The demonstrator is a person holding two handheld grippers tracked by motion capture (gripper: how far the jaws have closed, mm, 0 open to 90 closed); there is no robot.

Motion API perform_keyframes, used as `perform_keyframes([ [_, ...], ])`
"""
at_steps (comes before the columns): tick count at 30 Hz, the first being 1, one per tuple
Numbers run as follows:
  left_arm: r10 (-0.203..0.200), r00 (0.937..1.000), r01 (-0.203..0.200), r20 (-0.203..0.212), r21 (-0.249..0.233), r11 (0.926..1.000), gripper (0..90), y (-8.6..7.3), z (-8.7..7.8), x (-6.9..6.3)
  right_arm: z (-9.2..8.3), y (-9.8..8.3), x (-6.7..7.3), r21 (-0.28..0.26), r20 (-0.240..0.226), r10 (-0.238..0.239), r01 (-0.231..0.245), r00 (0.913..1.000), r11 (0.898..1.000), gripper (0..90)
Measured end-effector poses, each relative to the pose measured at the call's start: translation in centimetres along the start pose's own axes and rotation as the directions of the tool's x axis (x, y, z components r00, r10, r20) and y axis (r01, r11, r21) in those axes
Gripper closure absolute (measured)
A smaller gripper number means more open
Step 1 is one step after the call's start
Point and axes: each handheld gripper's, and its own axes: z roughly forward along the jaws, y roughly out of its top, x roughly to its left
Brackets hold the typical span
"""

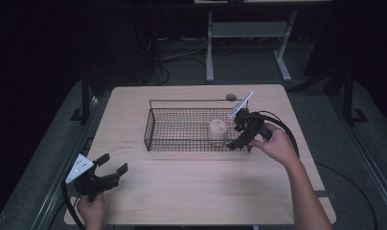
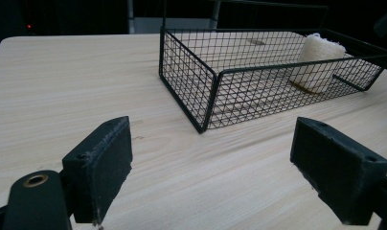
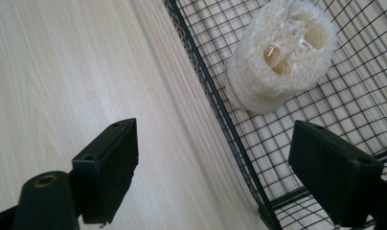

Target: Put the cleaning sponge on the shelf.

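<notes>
Seen from above: wire basket [image 1: 182,127] mid-bench [image 1: 191,191], loofah piece [image 1: 217,130] upright inside near its right end; right gripper [image 1: 243,132] just beside that end, left gripper [image 1: 108,171] well apart near the front-left corner. Along the left gripper [image 2: 210,167]: fingers [image 2: 103,163] wide over bare wood, holding nothing. Along the right gripper [image 3: 213,177]: fingers [image 3: 108,165] wide, straddling the basket's wall, holding nothing, loofah piece [image 3: 278,52] beyond.

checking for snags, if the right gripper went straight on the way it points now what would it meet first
Probably the basket's near wire rim: the open right gripper straddles it, one jaw over the table, one over the mesh. The loofah lies farther on, inside; depth is unclear.
</notes>
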Motion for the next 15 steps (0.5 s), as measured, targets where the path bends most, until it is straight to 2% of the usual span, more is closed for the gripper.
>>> perform_keyframes([
  [12, 0.003, 1.0000, -0.003, 0.000, 0.001, 1.0000, 13.8, 0.0, 0.0, 0.0, 0.2, -1.5, 0.8, 0.022, -0.004, 0.001, -0.001, 1.0000, 1.000, 16.8],
  [15, 0.003, 1.0000, -0.003, 0.000, 0.001, 1.0000, 13.8, 0.0, 0.0, -0.1, 0.2, -1.9, 0.9, 0.014, 0.001, 0.001, -0.001, 1.0000, 1.000, 16.9],
])
